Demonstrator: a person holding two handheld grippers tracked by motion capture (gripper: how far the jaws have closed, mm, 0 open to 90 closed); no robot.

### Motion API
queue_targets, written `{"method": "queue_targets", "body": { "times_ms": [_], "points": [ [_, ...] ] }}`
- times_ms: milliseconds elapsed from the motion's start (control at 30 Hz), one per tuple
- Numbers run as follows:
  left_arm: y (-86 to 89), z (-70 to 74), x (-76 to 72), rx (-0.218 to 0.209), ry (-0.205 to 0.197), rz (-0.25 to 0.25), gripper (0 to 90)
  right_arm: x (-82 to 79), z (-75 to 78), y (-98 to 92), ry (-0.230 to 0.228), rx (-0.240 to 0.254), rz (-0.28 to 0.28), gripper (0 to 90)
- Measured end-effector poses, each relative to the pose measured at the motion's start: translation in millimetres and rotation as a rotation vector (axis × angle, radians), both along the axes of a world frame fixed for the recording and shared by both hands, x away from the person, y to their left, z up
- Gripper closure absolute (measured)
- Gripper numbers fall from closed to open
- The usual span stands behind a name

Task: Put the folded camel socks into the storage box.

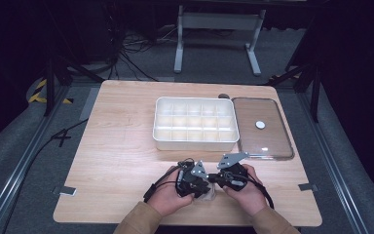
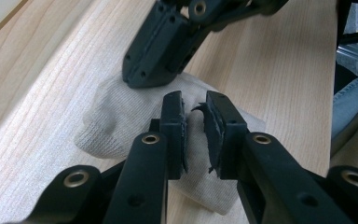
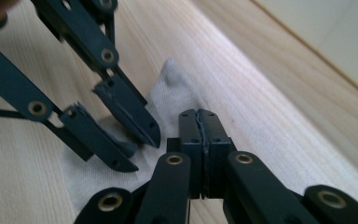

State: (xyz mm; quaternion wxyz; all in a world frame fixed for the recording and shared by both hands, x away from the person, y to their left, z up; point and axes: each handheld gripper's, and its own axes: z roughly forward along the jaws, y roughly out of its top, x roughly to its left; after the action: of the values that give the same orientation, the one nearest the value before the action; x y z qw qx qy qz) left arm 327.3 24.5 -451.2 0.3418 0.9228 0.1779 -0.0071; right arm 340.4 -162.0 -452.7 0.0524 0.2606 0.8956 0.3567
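A small piece of pale beige knitted cloth (image 2: 121, 126) is lying crumpled on the light wooden surface (image 1: 121, 161), close to the person's edge and well apart from the white plastic divided box (image 1: 195, 123) farther back. In the high view the cloth (image 1: 209, 194) is being glimpsed only as a pale patch between the two hands, most of it being covered by them.

The left gripper (image 2: 196, 128) is being held low over the cloth, its jaws standing narrowly apart with a fold of the fabric lying between them; whether the worn pads are pressing on that fold cannot be told. The right gripper (image 3: 199, 140) is being held just above the cloth (image 3: 177, 93) with its jaws closed flat against each other, and whether any fabric is being pinched in the seam between them cannot be made out.

In the high view the left hand (image 1: 168, 195) and the right hand (image 1: 246, 192) are being brought in from the bottom edge, close together, with the grippers angled inward toward each other. The tan sleeves (image 1: 136, 220) are being cut off by the bottom edge.

Beside the box, a clear flat lid (image 1: 263, 127) with a small white disc on it is lying on the surface.
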Motion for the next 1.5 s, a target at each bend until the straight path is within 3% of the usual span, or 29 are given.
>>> {"method": "queue_targets", "body": {
  "times_ms": [267, 500, 633, 867, 1000, 1200, 1333, 1500],
  "points": [
    [2.9, 3.2, -1.6, -0.019, -0.013, -0.001, 73.8, 0.3, -5.8, -2.4, 0.011, -0.005, -0.010, 90.0],
    [15.3, 15.2, -6.5, -0.106, 0.003, 0.007, 77.1, -0.5, -4.3, -3.4, 0.007, -0.005, -0.015, 89.9],
    [4.7, 10.4, -14.4, -0.063, -0.013, -0.036, 81.9, -0.6, -3.8, -3.5, 0.006, -0.008, -0.015, 89.9],
    [-1.6, -1.3, -18.7, 0.003, -0.018, -0.041, 84.7, -1.1, -3.2, -3.7, 0.007, -0.008, -0.014, 89.9],
    [-1.5, -3.7, -18.2, -0.002, -0.011, -0.034, 85.1, -3.3, -3.9, -1.6, -0.004, -0.034, -0.014, 89.9],
    [-1.8, -4.0, -18.5, 0.000, -0.008, -0.026, 85.9, -3.9, -1.6, -2.6, 0.000, -0.024, -0.019, 89.7],
    [-1.5, -4.2, -18.4, -0.003, 0.007, -0.015, 86.2, -7.5, 8.6, -5.1, -0.002, -0.022, -0.028, 89.2],
    [-2.0, -4.2, -19.4, 0.002, -0.003, -0.015, 86.3, -12.0, 21.7, -8.6, -0.011, 0.001, -0.041, 85.7]
  ]
}}
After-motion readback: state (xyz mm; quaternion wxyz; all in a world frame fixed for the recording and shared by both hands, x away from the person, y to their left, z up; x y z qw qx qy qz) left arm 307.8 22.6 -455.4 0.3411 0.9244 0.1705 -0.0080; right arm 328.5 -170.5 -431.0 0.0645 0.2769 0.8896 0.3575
